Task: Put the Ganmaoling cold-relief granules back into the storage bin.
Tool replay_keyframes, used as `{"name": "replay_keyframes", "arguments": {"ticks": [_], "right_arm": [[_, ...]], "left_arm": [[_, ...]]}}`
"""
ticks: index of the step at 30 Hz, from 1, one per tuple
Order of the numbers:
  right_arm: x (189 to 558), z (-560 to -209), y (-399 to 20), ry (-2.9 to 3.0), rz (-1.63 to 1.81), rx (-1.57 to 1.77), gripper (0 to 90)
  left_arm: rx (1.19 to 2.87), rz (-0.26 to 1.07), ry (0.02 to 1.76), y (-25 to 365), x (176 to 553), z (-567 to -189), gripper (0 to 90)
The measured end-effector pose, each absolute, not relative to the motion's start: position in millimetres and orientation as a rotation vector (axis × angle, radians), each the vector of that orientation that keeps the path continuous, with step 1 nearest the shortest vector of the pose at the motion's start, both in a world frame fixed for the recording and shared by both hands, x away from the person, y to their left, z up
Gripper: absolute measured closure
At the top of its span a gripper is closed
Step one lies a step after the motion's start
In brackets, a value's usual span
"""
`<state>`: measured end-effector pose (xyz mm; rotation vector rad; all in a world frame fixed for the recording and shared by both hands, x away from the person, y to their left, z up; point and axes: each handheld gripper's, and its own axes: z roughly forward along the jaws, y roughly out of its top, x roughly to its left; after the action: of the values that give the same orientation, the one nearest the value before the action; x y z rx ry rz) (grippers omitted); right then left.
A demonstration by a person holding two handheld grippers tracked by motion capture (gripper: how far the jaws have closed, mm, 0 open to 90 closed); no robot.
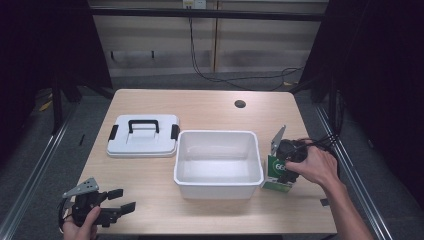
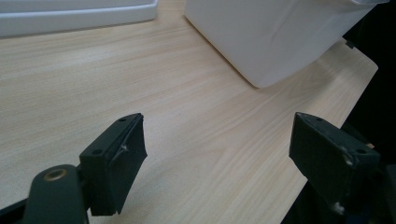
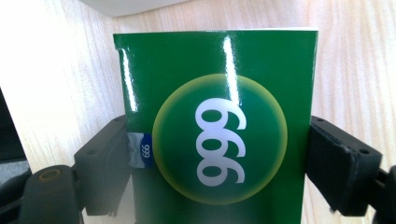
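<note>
Green box [image 3: 215, 135] stands on the bench [image 1: 200, 105] just right of the white bin [image 1: 218, 187]; my right claw [image 3: 217, 158] is clamped on its sides, my left claw [image 2: 233, 158] gapes idle; next, I judge, lift it over the rim.

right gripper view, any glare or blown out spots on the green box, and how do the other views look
Right gripper view: two white glare streaks run down the glossy green box, and the table at left is washed out. Left gripper view: evenly lit, the bin casts a soft shadow on the wood. High view: table bright, surroundings almost black.
</note>
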<state>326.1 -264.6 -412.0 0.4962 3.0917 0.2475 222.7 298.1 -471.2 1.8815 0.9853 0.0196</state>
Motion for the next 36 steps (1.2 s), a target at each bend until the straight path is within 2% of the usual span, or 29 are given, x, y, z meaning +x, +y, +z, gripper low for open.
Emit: {"name": "replay_keyframes", "arguments": {"ticks": [36], "right_arm": [[302, -381, -304, 3.018, 0.546, 0.669, 16.3]], "left_arm": [[1.875, 0.020, 0.988, 299, 222, -471, 18.6]]}}
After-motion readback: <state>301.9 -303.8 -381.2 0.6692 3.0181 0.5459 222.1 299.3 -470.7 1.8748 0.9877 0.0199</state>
